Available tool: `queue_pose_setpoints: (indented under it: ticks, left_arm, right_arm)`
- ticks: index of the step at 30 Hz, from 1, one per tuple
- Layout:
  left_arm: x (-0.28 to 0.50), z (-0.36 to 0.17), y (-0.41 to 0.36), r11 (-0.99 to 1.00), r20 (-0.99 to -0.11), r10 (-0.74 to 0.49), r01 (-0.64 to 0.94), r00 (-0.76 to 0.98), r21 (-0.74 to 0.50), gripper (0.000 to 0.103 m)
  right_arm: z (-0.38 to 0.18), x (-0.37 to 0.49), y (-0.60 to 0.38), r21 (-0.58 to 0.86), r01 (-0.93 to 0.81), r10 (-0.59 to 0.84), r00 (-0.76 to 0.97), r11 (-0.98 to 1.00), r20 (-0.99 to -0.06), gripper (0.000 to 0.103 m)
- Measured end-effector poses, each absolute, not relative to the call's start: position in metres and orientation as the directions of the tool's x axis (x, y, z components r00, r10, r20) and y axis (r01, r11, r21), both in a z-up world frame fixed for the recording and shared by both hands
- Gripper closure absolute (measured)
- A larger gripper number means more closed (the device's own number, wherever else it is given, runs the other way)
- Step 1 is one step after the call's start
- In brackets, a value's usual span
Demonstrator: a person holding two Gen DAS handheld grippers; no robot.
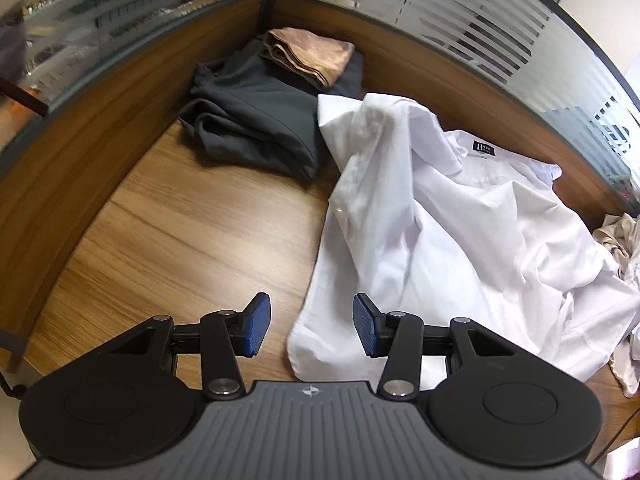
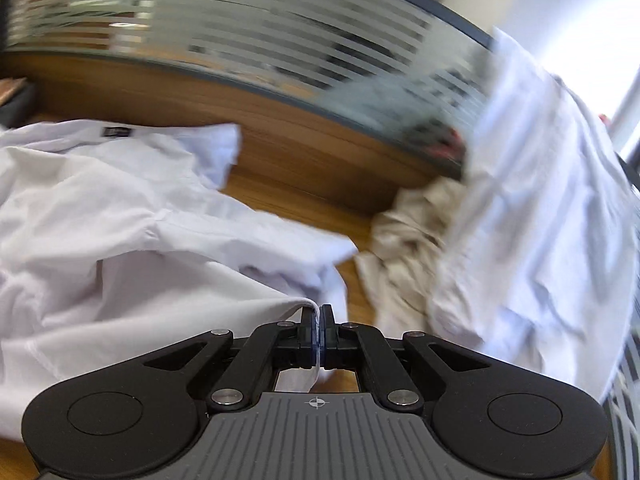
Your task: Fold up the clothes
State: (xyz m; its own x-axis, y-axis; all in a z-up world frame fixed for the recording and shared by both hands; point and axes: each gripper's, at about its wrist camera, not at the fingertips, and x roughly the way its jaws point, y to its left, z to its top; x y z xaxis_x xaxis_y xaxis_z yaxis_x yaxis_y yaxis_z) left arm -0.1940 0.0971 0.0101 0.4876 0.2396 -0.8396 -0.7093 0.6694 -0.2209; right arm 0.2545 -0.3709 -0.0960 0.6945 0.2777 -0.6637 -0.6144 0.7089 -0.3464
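Here, what we saw at this moment, line by line:

Left hand-held gripper: we found it low in the centre of the left wrist view, its blue pads spread wide apart and holding nothing, hovering over the near hem of the shirt.

Right hand-held gripper: we saw its pads pressed together at the lower centre of the right wrist view, pinching a thin edge of white cloth that ran between them and showed again below.

White shirt: we noted it lay rumpled and spread over the worktop, filling the centre and right of the left wrist view, collar toward the far edge with a dark label showing inside the neck.

Lifted part of the shirt: we saw white cloth raised and motion-blurred along the right side of the right wrist view.

Dark grey garment: we saw it folded loosely in the upper middle of the left wrist view, its edge touching the shirt.

Tan cloth: we saw it folded and resting on top of the grey garment.

Beige garment: we saw it crumpled on the worktop, right of centre, just beside the shirt.

Worktop: we saw bare wood grain at the left, backed by a wooden rim and striped frosted glass.
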Motion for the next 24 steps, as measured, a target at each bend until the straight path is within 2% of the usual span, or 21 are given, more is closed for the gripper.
queue_pose_setpoints:
  ticks: [5,9,11,16,17,19,21,24]
  left_arm:
    - [-0.179,-0.001,0.089,0.7,-0.838,0.226,-0.681,0.497,-0.215,0.05]
    - [-0.161,-0.009,0.085,0.732,-0.83,0.216,-0.648,0.515,-0.212,0.046]
    - [-0.152,-0.012,0.083,0.747,-0.826,0.21,-0.631,0.523,-0.21,0.042]
    - [-0.13,-0.021,0.078,0.784,-0.816,0.196,-0.587,0.544,-0.204,0.043]
    - [-0.126,-0.023,0.078,0.791,-0.814,0.193,-0.578,0.549,-0.202,0.046]
    - [-0.117,-0.027,0.076,0.805,-0.81,0.186,-0.559,0.557,-0.199,0.088]
    - [-0.109,-0.029,0.074,0.818,-0.804,0.182,-0.541,0.566,-0.196,0.101]
    - [-0.105,-0.019,0.07,0.837,-0.778,0.194,-0.514,0.597,-0.186,0.103]
  right_arm:
    - [-0.091,0.248,-0.395,-0.299,-0.599,0.274,0.679,0.743,-0.681,0.093]
    - [-0.083,0.228,-0.407,-0.255,-0.601,0.296,0.664,0.757,-0.687,0.072]
    - [-0.077,0.216,-0.41,-0.234,-0.606,0.311,0.656,0.76,-0.688,0.07]
    - [-0.067,0.187,-0.415,-0.17,-0.61,0.348,0.635,0.774,-0.69,0.063]
    - [-0.066,0.182,-0.415,-0.159,-0.61,0.353,0.63,0.776,-0.692,0.063]
    - [-0.065,0.173,-0.416,-0.141,-0.611,0.361,0.62,0.779,-0.697,0.063]
    - [-0.064,0.164,-0.418,-0.12,-0.609,0.369,0.613,0.784,-0.699,0.063]
    - [-0.063,0.154,-0.418,-0.077,-0.609,0.386,0.589,0.789,-0.71,0.063]
